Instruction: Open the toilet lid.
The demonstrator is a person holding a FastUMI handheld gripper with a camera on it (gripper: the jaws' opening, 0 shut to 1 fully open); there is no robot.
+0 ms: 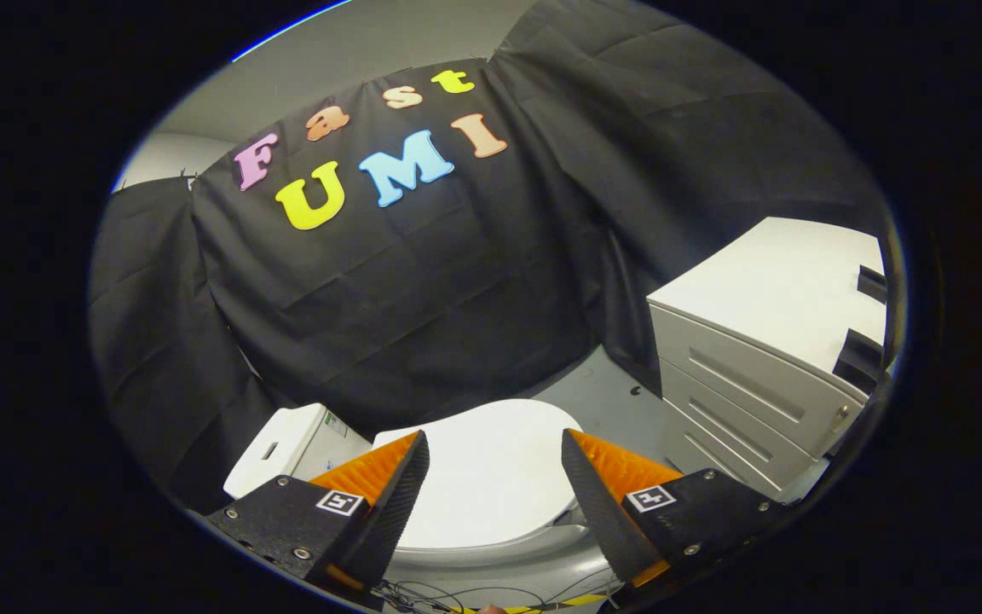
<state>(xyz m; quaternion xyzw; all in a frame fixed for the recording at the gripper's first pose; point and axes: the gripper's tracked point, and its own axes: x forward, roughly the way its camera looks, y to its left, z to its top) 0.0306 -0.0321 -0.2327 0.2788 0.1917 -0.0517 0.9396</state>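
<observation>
Just beyond hand-held gripper [495, 448], toilet lid [491, 477].

A smooth white oval toilet lid [491, 477] is seen closed. A white drawer cabinet [755, 358] is fitted with black handles. The floor [602, 392] is pale grey.

Toilet lid [491, 477]: lies flat and closed on the bowl, seen through the wide gap between my two spread fingers [393, 490], beyond their tips. Tank [282, 448]: left of the lid, against the cloth wall [423, 290]. Drawer cabinet [764, 358]: right of the toilet, apart from it, floor [602, 392] between them. Cables [423, 593]: on the floor beneath my fingers.
</observation>
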